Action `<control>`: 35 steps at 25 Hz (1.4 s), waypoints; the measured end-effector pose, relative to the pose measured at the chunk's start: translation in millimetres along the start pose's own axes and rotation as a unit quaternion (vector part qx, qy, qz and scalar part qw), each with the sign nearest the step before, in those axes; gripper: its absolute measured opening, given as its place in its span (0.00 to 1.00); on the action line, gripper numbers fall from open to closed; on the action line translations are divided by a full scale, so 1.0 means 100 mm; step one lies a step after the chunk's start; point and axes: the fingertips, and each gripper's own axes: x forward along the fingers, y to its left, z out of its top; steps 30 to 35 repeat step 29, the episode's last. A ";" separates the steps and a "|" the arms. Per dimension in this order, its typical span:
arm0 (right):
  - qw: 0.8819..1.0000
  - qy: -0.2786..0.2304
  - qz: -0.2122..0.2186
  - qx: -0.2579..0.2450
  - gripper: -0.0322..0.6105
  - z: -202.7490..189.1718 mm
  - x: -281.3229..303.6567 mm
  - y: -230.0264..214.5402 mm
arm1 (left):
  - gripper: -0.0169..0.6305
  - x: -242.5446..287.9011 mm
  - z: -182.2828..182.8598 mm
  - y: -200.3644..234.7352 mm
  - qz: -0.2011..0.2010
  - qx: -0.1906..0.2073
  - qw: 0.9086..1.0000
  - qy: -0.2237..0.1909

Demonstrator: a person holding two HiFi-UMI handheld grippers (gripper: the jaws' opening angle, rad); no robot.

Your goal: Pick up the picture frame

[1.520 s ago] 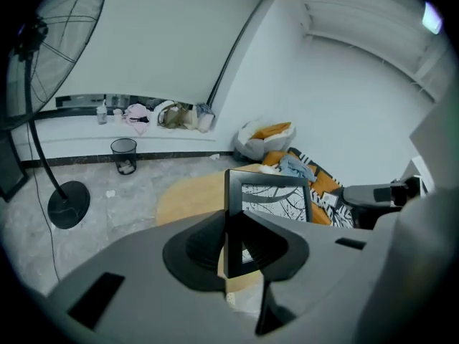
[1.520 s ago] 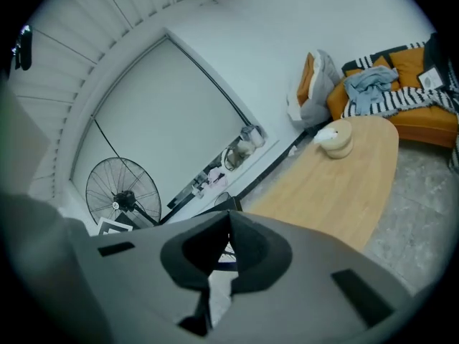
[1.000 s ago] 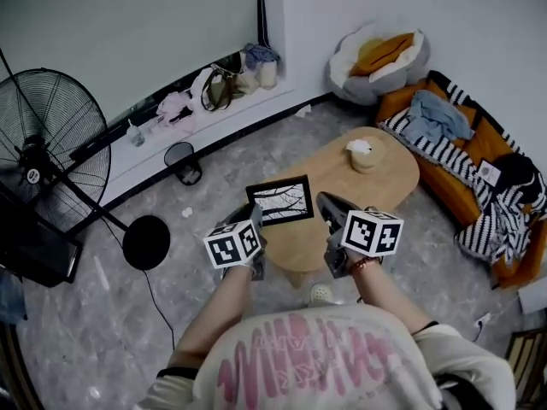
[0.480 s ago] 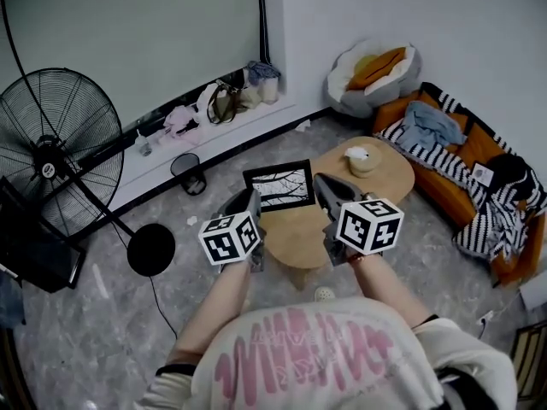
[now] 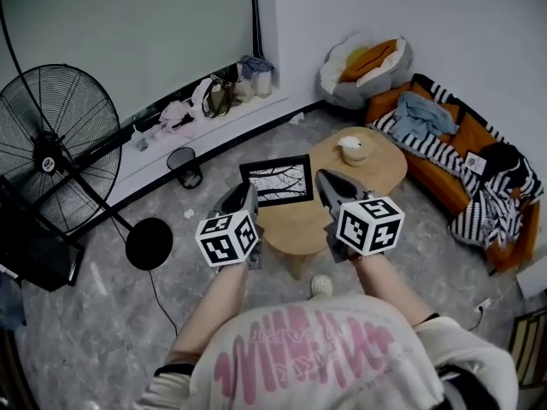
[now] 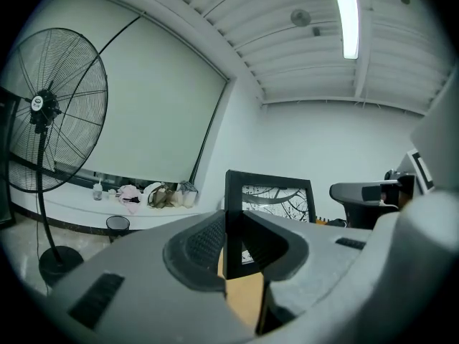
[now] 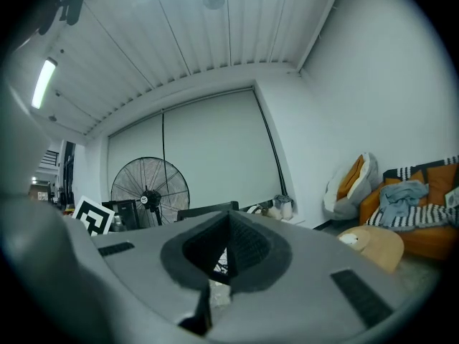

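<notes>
Lifted higher than a second ago, the left gripper [image 5: 247,196] and right gripper [image 5: 322,183] each clamp a side edge of the picture frame [image 5: 278,180], holding it clear above the wooden coffee table [image 5: 380,171].

An oval wooden table [image 5: 380,171] on the grey floor [image 5: 102,314] carries one small round container [image 5: 353,150]

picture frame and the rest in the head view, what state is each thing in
picture frame: held clear of the table, gripped at both side edges
left gripper: shut on the frame's left edge
right gripper: shut on the frame's right edge
fan: upright; spinning or not, cannot tell
bin: upright
</notes>
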 end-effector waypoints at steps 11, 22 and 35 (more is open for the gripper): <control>1.000 0.024 -0.006 0.002 0.06 -0.16 -0.15 -0.03 | 0.14 -0.16 -0.18 0.01 0.015 -0.005 1.000 0.017; 0.999 0.031 -0.013 0.010 0.06 -0.23 -0.24 -0.15 | 0.14 -0.20 -0.17 0.02 0.028 -0.001 1.000 0.011; 0.999 0.030 -0.012 0.015 0.06 -0.25 -0.19 -0.18 | 0.14 -0.19 -0.14 0.03 0.029 0.002 1.000 0.005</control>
